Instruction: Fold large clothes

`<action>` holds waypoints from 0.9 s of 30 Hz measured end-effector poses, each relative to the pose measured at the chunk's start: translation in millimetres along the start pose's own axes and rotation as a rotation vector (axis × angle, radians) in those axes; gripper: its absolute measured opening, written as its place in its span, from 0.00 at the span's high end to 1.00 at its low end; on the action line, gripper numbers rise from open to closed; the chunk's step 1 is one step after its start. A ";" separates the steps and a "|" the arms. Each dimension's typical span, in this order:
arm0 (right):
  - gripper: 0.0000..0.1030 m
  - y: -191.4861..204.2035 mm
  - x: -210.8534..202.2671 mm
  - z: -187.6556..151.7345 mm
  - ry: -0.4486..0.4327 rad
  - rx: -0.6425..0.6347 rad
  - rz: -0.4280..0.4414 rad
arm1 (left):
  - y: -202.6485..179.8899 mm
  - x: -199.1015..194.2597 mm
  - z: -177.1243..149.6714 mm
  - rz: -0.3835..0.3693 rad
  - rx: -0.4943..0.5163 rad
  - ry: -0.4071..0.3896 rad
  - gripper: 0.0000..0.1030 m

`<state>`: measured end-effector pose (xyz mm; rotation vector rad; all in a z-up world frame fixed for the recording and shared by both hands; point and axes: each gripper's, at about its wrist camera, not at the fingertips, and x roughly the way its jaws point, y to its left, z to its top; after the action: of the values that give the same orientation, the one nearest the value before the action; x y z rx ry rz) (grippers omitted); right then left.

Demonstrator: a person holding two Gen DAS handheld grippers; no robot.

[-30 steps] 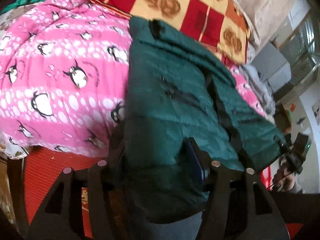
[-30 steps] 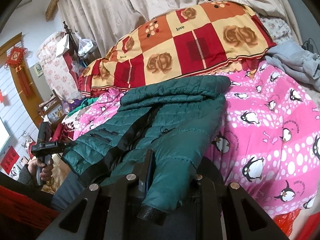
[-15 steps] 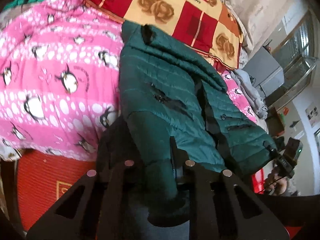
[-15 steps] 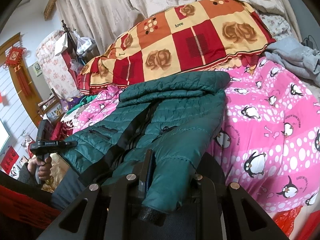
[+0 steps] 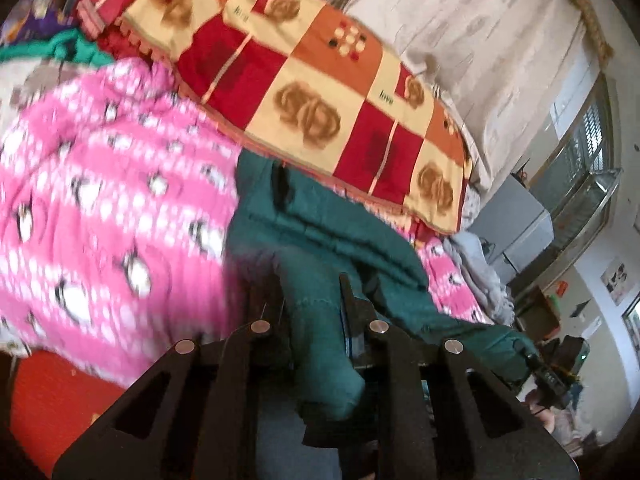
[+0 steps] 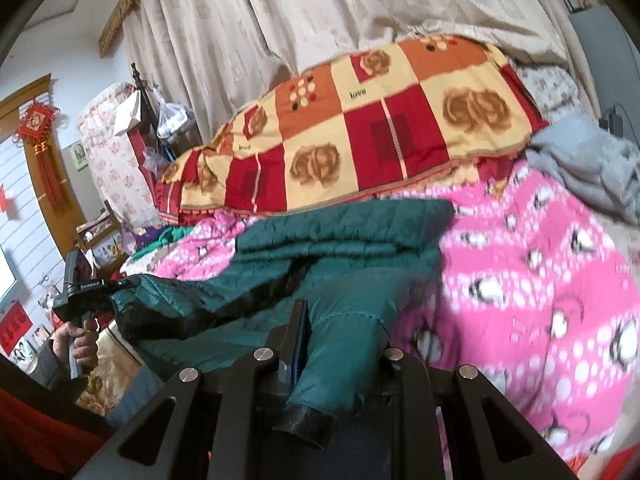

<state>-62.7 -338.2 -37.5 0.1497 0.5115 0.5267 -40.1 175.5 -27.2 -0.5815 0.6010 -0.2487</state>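
Note:
A dark green quilted jacket [image 5: 320,232] lies on a pink penguin blanket [image 5: 100,208] on the bed; it also shows in the right wrist view [image 6: 340,236]. My left gripper [image 5: 314,312] is shut on the jacket's lower corner, which hangs down between the fingers. My right gripper [image 6: 340,320] is shut on a jacket sleeve with a black cuff [image 6: 304,424]. Both corners are lifted off the bed toward me. The left gripper and its hand also show in the right wrist view [image 6: 80,292].
A red and yellow checked quilt [image 6: 360,128] lies at the back of the bed against beige curtains [image 6: 320,12]. Grey clothing [image 6: 592,168] lies at the right. The pink penguin blanket [image 6: 540,280] covers the bed. A red floor mat [image 5: 48,400] lies beside the bed.
Both grippers have lifted and pulled their jacket corners up and toward me; the views tilted upward and the jacket's near half has risen off the blanket.

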 end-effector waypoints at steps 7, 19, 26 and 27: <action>0.83 -4.7 17.2 50.8 -0.098 0.001 0.004 | -17.1 12.2 51.5 0.014 0.012 -0.094 0.86; 0.83 -14.9 69.5 100.4 -0.156 0.005 -0.079 | -15.9 70.7 98.3 0.113 -0.022 -0.159 0.86; 0.83 -35.5 106.2 122.3 -0.142 0.010 -0.126 | -15.9 118.7 130.4 0.173 0.001 -0.149 0.86; 0.83 -40.4 113.5 126.7 -0.139 0.016 -0.130 | -14.9 126.4 136.2 0.178 0.001 -0.145 0.86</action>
<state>103.1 -315.3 12.9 0.1657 0.3871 0.3820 141.5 175.0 14.8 -0.5363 0.5089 -0.0387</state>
